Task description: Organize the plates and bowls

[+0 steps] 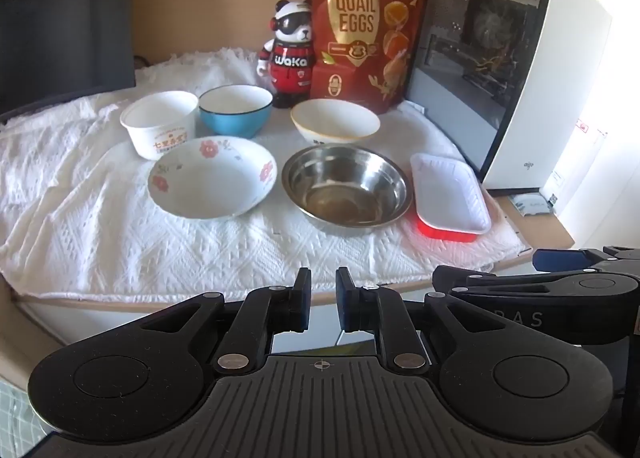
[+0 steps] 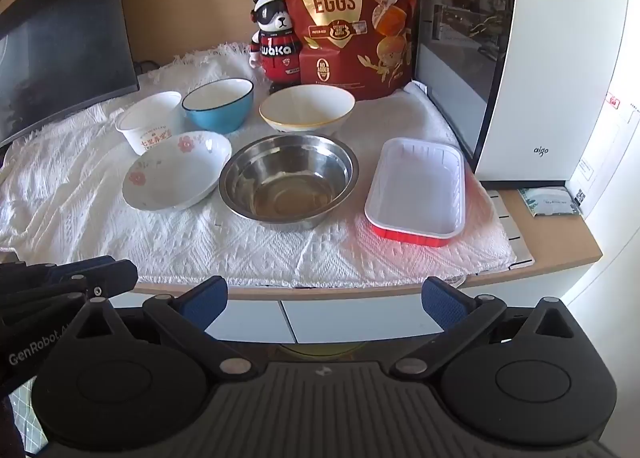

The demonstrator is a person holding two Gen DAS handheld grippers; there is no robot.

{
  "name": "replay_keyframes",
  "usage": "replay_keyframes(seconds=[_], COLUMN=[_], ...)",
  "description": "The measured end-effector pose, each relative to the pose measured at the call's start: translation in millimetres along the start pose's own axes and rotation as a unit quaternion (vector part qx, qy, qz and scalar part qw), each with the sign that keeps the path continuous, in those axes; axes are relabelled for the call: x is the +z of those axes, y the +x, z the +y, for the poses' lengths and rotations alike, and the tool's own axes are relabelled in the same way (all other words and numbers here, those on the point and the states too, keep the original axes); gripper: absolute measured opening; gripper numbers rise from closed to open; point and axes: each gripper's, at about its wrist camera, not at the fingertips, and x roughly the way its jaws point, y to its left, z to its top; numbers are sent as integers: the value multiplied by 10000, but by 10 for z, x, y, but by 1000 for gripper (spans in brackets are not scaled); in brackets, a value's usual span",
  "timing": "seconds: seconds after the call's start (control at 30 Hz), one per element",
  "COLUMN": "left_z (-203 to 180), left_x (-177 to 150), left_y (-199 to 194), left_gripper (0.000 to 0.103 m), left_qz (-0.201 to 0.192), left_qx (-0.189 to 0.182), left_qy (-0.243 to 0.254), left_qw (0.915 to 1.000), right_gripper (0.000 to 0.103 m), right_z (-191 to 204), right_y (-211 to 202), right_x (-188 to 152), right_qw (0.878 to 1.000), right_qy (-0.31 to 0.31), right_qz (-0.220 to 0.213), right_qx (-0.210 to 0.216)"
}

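Both grippers' fingers (image 2: 202, 304) hover well short of the steel bowl (image 2: 288, 182).

- The left gripper (image 1: 323, 300) hangs off the near edge of the desk (image 1: 536, 218), tilted down toward it, clear of the edge.
- Its jaws stand close together with a narrow gap, nothing between them.
- The right gripper (image 2: 324, 304) also hangs off the desk's near edge, tilted down toward it.
- Its jaws are spread wide, with nothing between the blue pads (image 2: 440, 304).
- The two grippers sit side by side, the left just beside the right.
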Motion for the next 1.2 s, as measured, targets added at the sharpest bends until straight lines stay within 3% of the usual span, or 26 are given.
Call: replay_keyframes(seconds=[0.23,1.2], left_z=[28,35], left_x=[-130,-69], left_y=[44,109], left_gripper=[16,16], left_qz=[-9,250], left_qx=[53,93], left_qy=[17,-94], left_qw=[10000,9996], right_gripper=[103,103], right_z=[-2,-10], right_y=[25,70], right_x=[3,23], right_qw=[9999,9999], right_qy=[-32,-22], right_qz=[103,157], right_qx=[-16,-8])
